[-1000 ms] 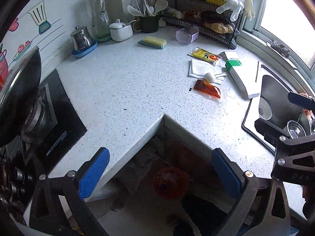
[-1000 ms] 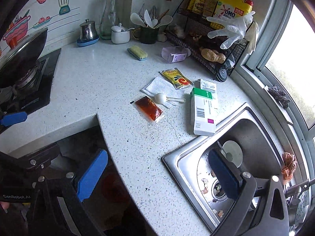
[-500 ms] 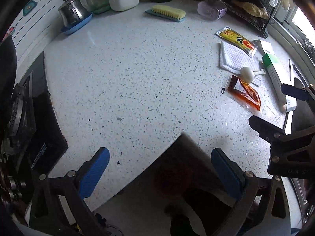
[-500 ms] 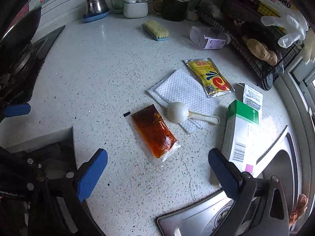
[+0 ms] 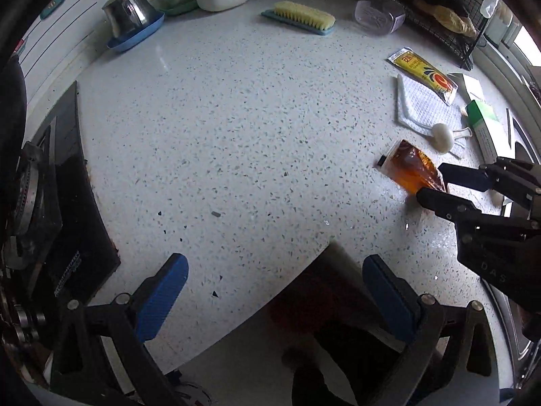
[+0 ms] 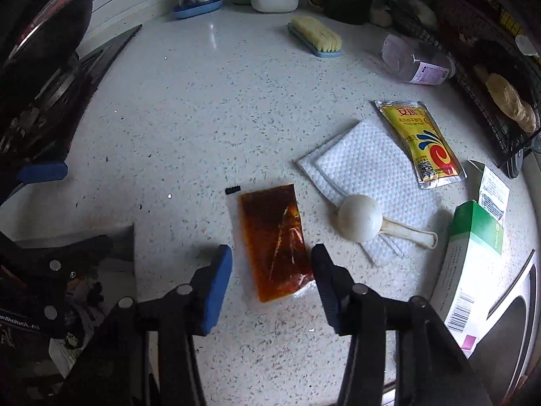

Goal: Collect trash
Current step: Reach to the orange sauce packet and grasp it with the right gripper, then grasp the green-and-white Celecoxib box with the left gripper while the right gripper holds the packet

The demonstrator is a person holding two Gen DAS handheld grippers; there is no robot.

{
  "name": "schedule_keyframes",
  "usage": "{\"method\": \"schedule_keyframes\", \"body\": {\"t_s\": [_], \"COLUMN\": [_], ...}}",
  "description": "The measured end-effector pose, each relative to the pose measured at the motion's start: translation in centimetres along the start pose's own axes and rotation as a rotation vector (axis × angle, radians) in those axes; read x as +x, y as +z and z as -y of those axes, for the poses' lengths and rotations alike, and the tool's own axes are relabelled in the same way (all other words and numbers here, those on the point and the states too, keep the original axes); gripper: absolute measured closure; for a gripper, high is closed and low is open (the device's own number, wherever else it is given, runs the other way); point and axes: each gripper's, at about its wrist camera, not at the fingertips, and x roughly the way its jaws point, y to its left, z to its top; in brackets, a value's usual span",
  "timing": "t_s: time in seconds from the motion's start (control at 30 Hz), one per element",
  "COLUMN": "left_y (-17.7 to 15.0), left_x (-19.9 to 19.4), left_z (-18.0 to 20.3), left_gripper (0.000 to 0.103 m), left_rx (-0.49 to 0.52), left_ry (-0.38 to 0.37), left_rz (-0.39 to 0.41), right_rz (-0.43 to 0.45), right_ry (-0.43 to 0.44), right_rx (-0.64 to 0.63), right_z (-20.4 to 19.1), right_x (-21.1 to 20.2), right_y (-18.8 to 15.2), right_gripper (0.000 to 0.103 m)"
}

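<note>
Right gripper (image 6: 272, 264) pointing steeply down at speckled white countertop (image 6: 209, 108), jaws just closing, straddling the near end of flat clear sachet of red-brown sauce (image 6: 275, 242), pads not visibly pressing it, left gripper (image 5: 274, 291) spread wide, empty.

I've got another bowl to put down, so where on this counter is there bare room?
The wide middle of the counter is bare, between the stove, the scrub brush and the red sauce packet. It is crowded by the sink: napkin, spoon, yellow packet, green box.

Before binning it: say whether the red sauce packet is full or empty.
Full: the sauce packet bulges with red-brown liquid, flat on the counter.
</note>
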Motion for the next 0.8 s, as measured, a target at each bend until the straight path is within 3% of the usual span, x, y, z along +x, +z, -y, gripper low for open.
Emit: {"method": "schedule_keyframes", "body": {"t_s": [0.07,0.1,0.17,0.33,0.5,0.8], "left_y": [0.2,0.4,0.7,1.6,3.8,7.2], "left_x": [-0.3,-0.6,-1.2,-4.1,-5.3,-4.0], "left_z": [0.1,0.1,0.5,2.7,6.4,15.9], "left_gripper": [0.001,0.001,0.001,0.001,0.001,0.001], "left_rx": [-0.004,-0.002,0.009,0.039,0.082,0.201], "left_ry": [-0.009,-0.011,-0.011,-0.061,-0.176,-0.228], "left_rz": [0.002,0.002,0.008,0.053,0.06,0.057], "right_rz": [0.001,0.002,0.013,0.099,0.165,0.153], "right_ry": [0.009,0.019,0.036,-0.016,-0.116,-0.246], "right_rx": [0.012,0.027,0.06,0.118,0.191,0.381], "right_z": [0.0,0.1,0.3,1.5,4.9,12.5], "right_x": [-0.2,-0.4,-0.9,-4.8,-8.7,-10.6], "right_y": [-0.3,-0.6,-1.2,-2.0,-2.7,-6.7], "right_gripper": [0.084,0.092,0.093,0.093,0.093,0.093]}}
